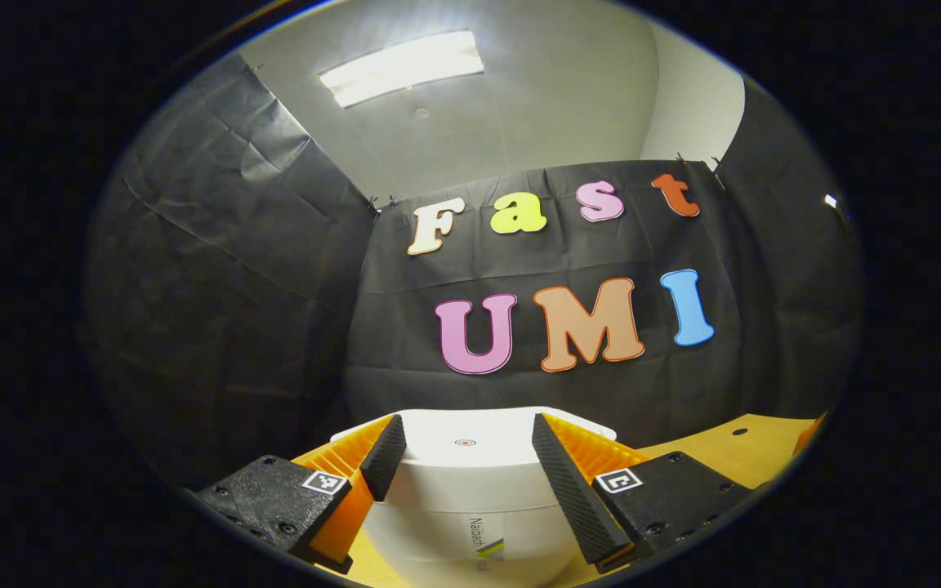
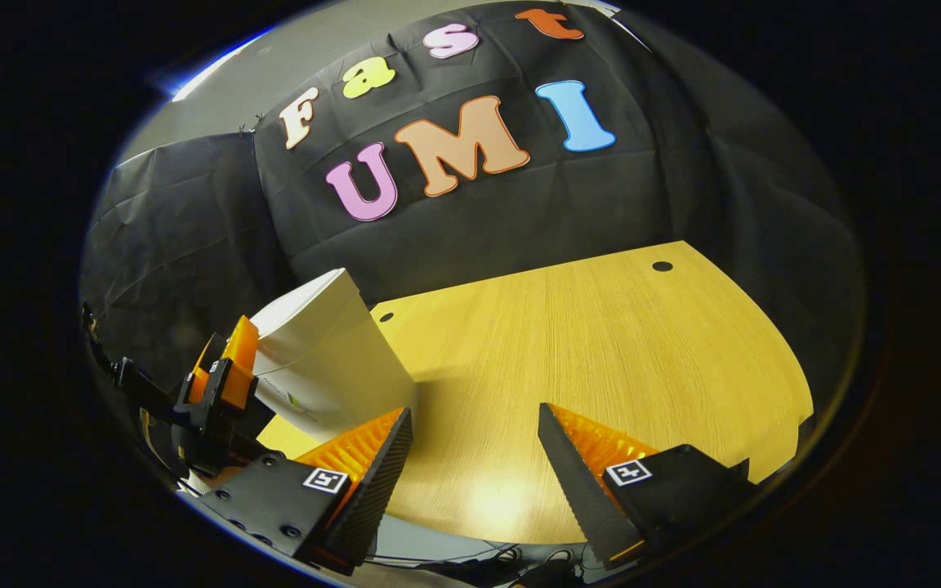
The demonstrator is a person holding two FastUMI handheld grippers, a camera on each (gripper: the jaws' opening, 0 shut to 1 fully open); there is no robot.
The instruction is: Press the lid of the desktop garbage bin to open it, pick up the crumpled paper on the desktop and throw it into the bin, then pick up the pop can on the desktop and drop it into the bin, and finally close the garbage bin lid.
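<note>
The white desktop bin (image 1: 470, 498) stands right in front of my left gripper (image 1: 466, 420), its lid (image 1: 464, 443) lying flat and shut with a small red mark at its middle. That gripper is open, one finger on each side of the bin's top; whether they touch it I cannot tell. In the right gripper view the same bin (image 2: 323, 359) stands at the table's left side with the left gripper (image 2: 221, 384) close against its near side. My right gripper (image 2: 474, 412) is open, holds nothing and hovers over the wooden table (image 2: 601, 343), to the right of the bin.
The tabletop has two small dark holes (image 2: 662, 266) near its far edge. Black cloth walls close off the booth behind and to both sides. Cables lie below the table's near edge (image 2: 479, 559).
</note>
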